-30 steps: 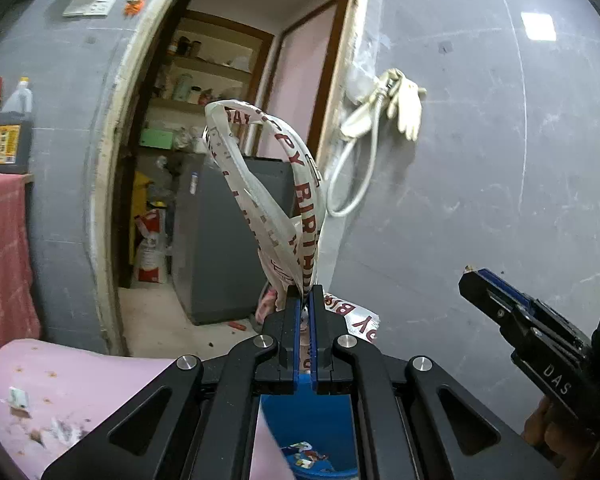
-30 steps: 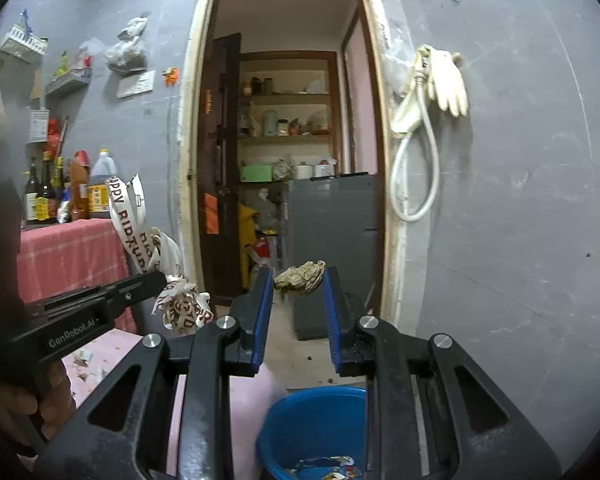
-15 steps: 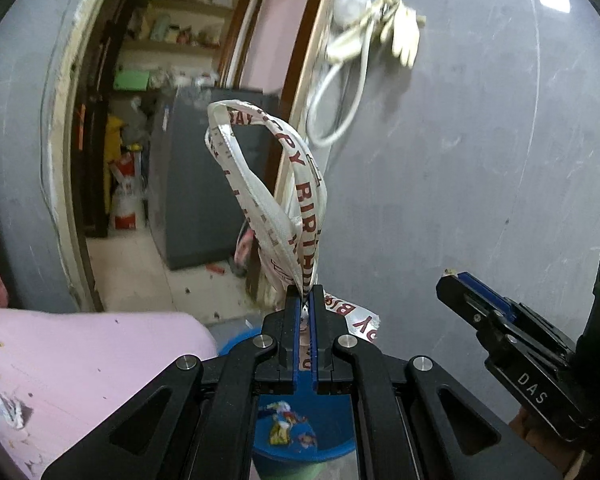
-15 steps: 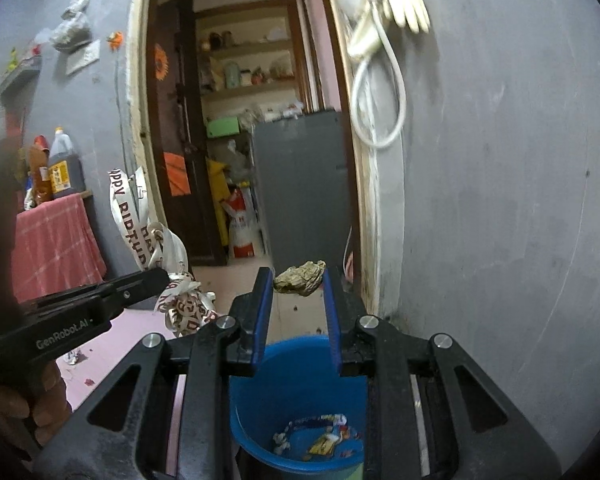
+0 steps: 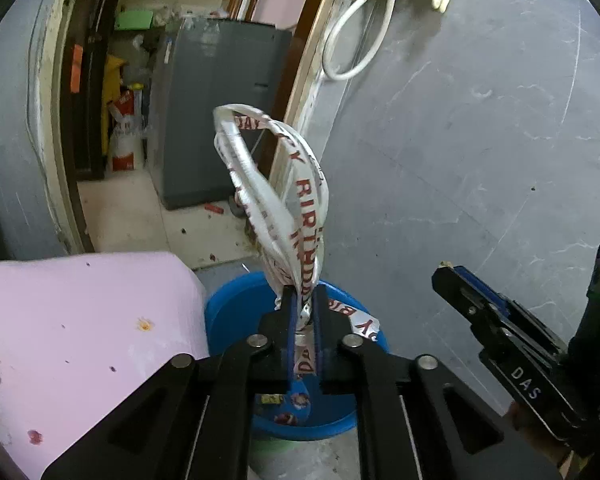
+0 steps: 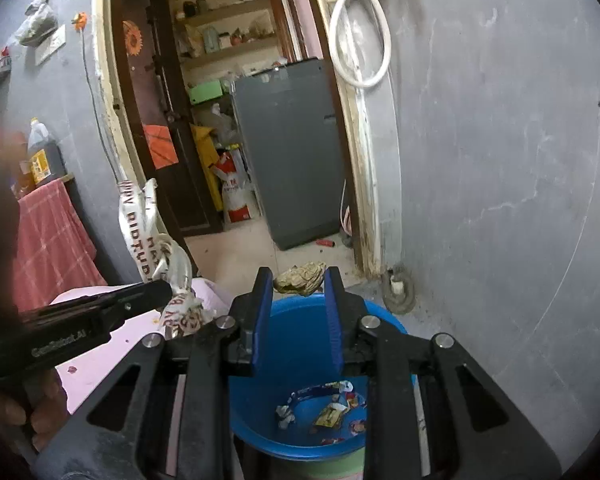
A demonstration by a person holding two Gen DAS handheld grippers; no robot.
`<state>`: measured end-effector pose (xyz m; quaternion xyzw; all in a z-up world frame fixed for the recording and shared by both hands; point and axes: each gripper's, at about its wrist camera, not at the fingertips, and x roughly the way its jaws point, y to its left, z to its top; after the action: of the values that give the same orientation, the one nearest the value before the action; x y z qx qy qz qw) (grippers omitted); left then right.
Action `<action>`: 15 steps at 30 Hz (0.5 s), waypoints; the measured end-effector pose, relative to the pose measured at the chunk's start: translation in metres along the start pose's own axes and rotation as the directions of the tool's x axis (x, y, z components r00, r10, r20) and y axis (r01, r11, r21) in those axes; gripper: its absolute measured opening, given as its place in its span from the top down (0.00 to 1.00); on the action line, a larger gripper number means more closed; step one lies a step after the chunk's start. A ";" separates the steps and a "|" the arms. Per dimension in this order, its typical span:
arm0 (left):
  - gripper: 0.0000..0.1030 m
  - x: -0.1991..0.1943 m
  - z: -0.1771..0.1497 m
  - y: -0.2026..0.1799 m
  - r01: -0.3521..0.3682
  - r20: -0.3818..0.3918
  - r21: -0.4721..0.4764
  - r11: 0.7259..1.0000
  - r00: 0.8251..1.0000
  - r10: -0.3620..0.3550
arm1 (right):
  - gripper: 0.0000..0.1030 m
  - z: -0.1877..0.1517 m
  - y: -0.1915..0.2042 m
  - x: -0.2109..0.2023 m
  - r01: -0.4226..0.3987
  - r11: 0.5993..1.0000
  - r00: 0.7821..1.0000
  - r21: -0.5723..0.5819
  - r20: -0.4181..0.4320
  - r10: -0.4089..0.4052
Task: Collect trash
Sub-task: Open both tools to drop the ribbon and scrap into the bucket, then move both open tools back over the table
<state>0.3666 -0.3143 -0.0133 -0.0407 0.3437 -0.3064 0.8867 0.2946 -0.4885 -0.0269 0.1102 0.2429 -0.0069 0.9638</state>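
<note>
Left wrist view: your left hand-held gripper (image 5: pixel 302 298) holds the birthday ribbon (image 5: pixel 284 200) above the blue bin (image 5: pixel 228 312), jaws opening (ribbon between them). Your right hand-held gripper (image 6: pixel 299 285) pinches a crumpled wad (image 6: pixel 300 278) over the rim, ready to drop.

Your white birthday ribbon (image 5: pixel 296 216), printed in red letters, stands up in a twisted loop over the blue bucket (image 5: pixel 236 304), its lower end pinched and a crumpled tail spilling toward the rim. Your other piece, a small crumpled brownish wad (image 6: pixel 300 278), hangs above the same bucket's opening. Inside, at the bottom, you have wrappers and paper scraps (image 6: pixel 324 408) lying loose.
</note>
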 end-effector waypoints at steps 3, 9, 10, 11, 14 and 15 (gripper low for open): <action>0.76 0.007 -0.001 0.005 0.004 -0.020 -0.018 1.000 1.000 -0.005 | 0.74 -0.002 -0.002 0.007 0.001 1.000 1.000 0.010 -0.026 -0.001; 0.76 0.001 -0.002 0.009 -0.005 -0.020 -0.025 1.000 1.000 0.004 | 0.65 -0.004 -0.004 0.008 0.003 1.000 0.999 0.017 -0.036 -0.002; 0.76 -0.001 -0.002 0.009 -0.007 -0.015 -0.026 1.000 1.000 0.007 | 0.64 -0.004 -0.003 0.008 0.002 1.000 0.999 0.016 -0.032 -0.002; 0.75 -0.004 -0.002 0.010 -0.011 -0.006 -0.028 1.000 1.000 0.011 | 0.64 -0.004 -0.003 0.005 0.003 1.000 1.000 0.012 -0.023 -0.003; 0.68 -0.014 -0.001 0.015 -0.025 0.025 -0.035 0.999 0.999 0.026 | 0.59 -0.001 0.001 -0.003 0.007 1.000 1.000 0.001 0.003 -0.007; 0.67 -0.018 -0.001 0.016 -0.028 0.036 -0.038 0.999 0.999 0.029 | 0.56 0.001 0.002 -0.006 0.008 1.000 1.000 -0.003 0.012 -0.008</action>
<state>0.3638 -0.2906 -0.0078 -0.0579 0.3334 -0.2865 0.8963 0.2901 -0.4869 -0.0232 0.1079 0.2375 -0.0110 0.9653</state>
